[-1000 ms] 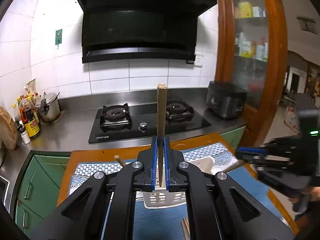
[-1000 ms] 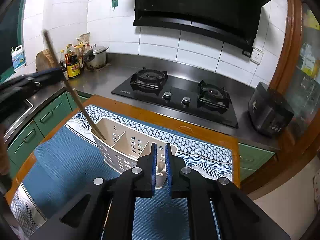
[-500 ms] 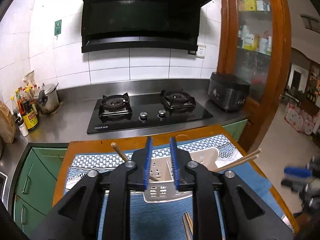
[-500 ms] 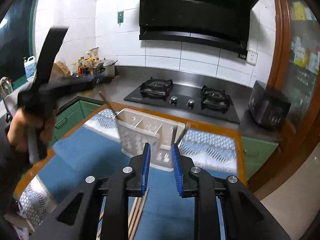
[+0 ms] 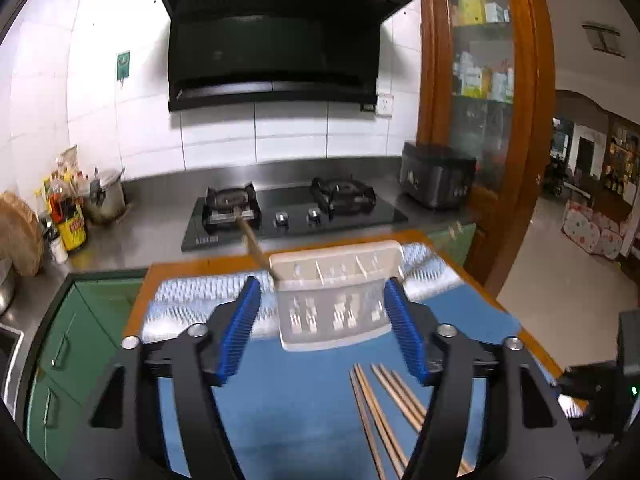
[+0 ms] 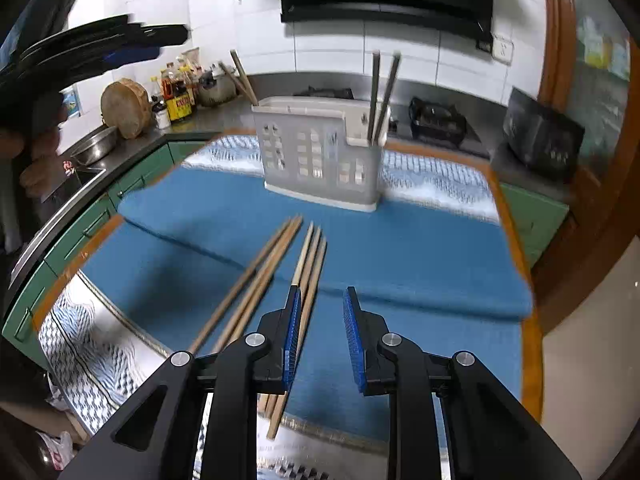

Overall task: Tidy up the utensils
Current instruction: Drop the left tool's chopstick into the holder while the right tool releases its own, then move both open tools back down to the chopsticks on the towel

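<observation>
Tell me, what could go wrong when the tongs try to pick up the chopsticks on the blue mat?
1. The loose chopsticks lie bunched, touching each other. The right tongs, open just beside them, might grab two at once or nudge the rest askew.
2. The white holder looks light, and chopsticks already lean out of both ends, so a careless drop-in could tip it or knock them.
3. The left tongs, whose jaws have just been opening with nothing between them, hang nearby, so the two could bump.

White-tiled wall, black range hood, wooden glass-fronted cabinet, steel counter.
</observation>
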A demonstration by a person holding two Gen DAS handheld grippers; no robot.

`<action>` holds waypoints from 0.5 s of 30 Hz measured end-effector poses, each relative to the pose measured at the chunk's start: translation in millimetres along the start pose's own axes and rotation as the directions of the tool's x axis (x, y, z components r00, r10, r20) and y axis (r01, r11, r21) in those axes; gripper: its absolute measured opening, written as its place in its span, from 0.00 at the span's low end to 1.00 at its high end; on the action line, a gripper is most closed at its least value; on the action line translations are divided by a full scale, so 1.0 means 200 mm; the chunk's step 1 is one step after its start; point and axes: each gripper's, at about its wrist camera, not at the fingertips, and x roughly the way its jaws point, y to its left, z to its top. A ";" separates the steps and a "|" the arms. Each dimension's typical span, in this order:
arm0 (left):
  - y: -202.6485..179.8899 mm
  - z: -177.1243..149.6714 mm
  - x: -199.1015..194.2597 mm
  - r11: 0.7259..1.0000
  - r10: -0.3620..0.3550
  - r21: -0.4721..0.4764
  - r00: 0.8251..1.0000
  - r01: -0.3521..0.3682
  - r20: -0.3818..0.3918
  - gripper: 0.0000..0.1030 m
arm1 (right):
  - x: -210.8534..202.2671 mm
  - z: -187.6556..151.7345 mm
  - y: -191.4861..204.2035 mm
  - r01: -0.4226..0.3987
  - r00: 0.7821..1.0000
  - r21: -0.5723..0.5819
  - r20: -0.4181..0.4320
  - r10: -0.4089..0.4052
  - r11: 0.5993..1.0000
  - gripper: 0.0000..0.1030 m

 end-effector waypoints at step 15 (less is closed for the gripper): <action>0.00 -0.56 -0.04 0.994 0.061 -0.078 0.991 -0.070 -0.116 0.75 | 0.23 -0.30 0.10 -0.023 0.996 0.078 -0.086 0.030 0.997 0.14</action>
